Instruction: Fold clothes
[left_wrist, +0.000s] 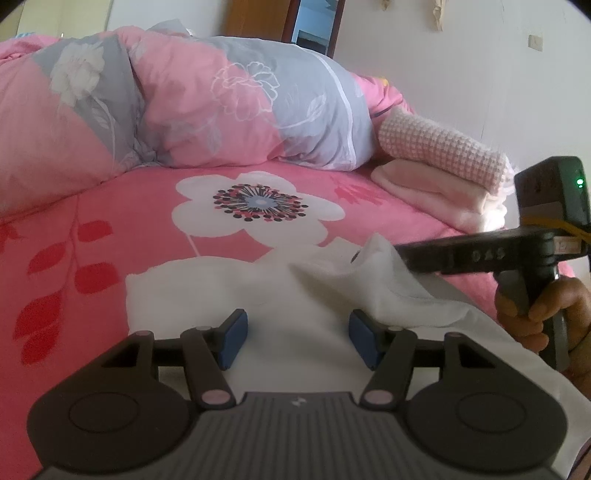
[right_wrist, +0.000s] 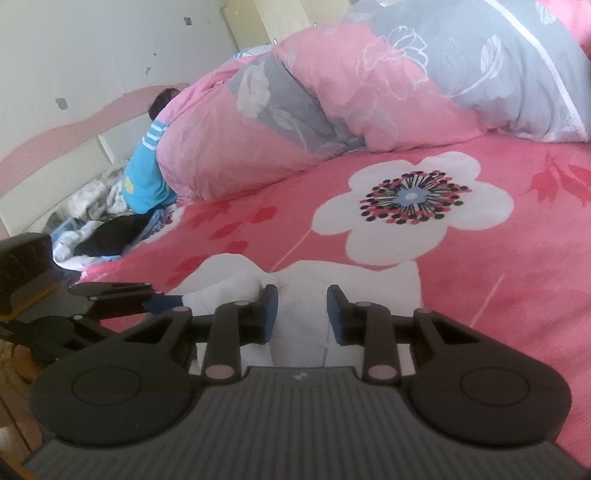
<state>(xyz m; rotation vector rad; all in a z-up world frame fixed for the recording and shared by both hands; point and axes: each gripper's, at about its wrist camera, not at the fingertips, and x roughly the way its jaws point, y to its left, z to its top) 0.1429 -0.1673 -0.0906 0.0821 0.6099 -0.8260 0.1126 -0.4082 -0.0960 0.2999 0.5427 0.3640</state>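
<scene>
Jaws of both grippers stand apart over white garment (left_wrist: 229, 291) near bed edge.

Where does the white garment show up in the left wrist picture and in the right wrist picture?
Left wrist view: the white garment spreads across the lower middle, beyond the left gripper, its right part bunched up.
Right wrist view: it lies low at centre, behind and between the right gripper's open jaws.
Shared landmark: the big white flower printed on the pink bedspread, just beyond the garment.
</scene>
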